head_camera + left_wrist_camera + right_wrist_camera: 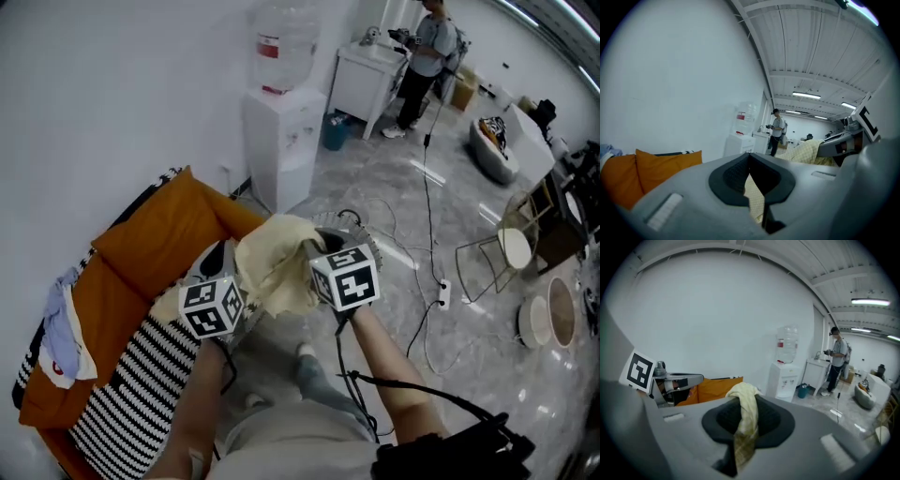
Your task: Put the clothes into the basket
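A pale yellow checked cloth (275, 263) hangs in the air between my two grippers, above the floor beside the sofa. My left gripper (755, 188) is shut on one part of the cloth (755, 199), which runs down between its pads. My right gripper (743, 426) is shut on another part, and the cloth (746, 413) drapes over its jaws. In the head view the left gripper's marker cube (212, 307) sits at the cloth's lower left and the right gripper's cube (345, 277) at its right. A grey round rim (366, 238) shows behind the cloth; I cannot tell what it is.
An orange sofa (159, 244) with a black-and-white striped blanket (131, 394) lies at the left, with a blue and white garment (59, 336) on its arm. A water dispenser (281, 141), a white cabinet (361, 82) and a standing person (427, 56) are beyond. Cables (427, 281) cross the floor.
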### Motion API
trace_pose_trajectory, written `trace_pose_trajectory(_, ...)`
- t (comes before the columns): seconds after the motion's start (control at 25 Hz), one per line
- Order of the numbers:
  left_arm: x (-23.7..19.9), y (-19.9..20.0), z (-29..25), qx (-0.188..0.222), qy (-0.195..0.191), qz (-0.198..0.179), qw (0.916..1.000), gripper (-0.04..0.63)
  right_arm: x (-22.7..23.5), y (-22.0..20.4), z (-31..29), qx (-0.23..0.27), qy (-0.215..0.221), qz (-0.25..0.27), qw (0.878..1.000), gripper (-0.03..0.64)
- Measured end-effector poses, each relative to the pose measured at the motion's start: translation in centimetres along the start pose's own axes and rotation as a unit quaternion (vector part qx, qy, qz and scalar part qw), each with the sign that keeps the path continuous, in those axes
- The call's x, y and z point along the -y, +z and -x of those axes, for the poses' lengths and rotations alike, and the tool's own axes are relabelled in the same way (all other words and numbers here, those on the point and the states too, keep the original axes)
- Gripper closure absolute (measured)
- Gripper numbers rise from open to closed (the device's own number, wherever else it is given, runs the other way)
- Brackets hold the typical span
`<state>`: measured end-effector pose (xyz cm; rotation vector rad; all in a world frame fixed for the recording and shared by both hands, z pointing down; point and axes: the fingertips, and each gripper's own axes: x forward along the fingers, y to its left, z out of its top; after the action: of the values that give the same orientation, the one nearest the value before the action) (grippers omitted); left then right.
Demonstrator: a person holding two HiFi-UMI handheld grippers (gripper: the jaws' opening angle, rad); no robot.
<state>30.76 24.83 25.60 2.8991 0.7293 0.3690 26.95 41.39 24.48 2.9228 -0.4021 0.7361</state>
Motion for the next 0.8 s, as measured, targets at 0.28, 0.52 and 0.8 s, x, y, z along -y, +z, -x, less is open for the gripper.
trace_pose_trajectory(0.28,8.0,-0.1,-4.9,-0.012,-0.075,-0.012,0.9970,0.601,7.6,-3.3,4.2,-0.015,-0.071,-0.037,0.997,0.563)
trace_pose_trajectory(0.52,13.6,-1.2,-7.6,-0.028,-0.115,-0.027,0.9926,0.601,12.7,-5.6,7.0,-0.022,-0.109,-0.059,0.992,0.563)
trace_pose_trajectory(0.8,16.6,-3.3,-10.7,-0.056,-0.137,-0.057,0.9873,0.601,18.0,-7.6,7.0,-0.024,-0.133,-0.092,0.987,0.563)
